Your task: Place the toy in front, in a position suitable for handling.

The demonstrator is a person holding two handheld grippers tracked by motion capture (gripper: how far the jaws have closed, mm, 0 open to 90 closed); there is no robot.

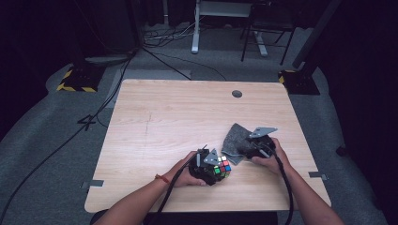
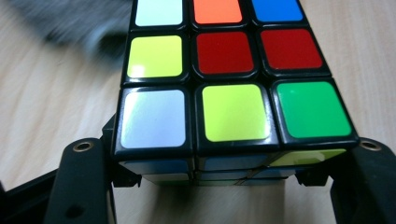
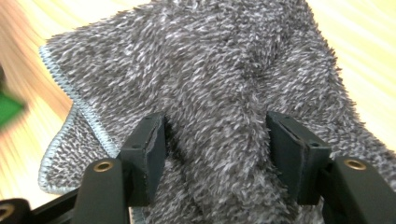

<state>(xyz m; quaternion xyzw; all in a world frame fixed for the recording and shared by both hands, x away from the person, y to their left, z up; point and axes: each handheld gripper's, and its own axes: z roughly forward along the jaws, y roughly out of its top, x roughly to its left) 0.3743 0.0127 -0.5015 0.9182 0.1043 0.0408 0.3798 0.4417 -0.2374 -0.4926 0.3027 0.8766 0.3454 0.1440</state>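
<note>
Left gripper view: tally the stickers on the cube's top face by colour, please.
On the cube:
White: 2
Yellow: 2
Red: 2
Orange: 1
Blue: 1
Green: 1
Total: 9

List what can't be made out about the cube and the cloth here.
- puzzle cube: underside hidden against the table; far row cut by the left gripper view's top edge.
- grey cloth: its lower part hidden by the jaws in the right gripper view; partly covered by the right gripper in the high view.
</note>
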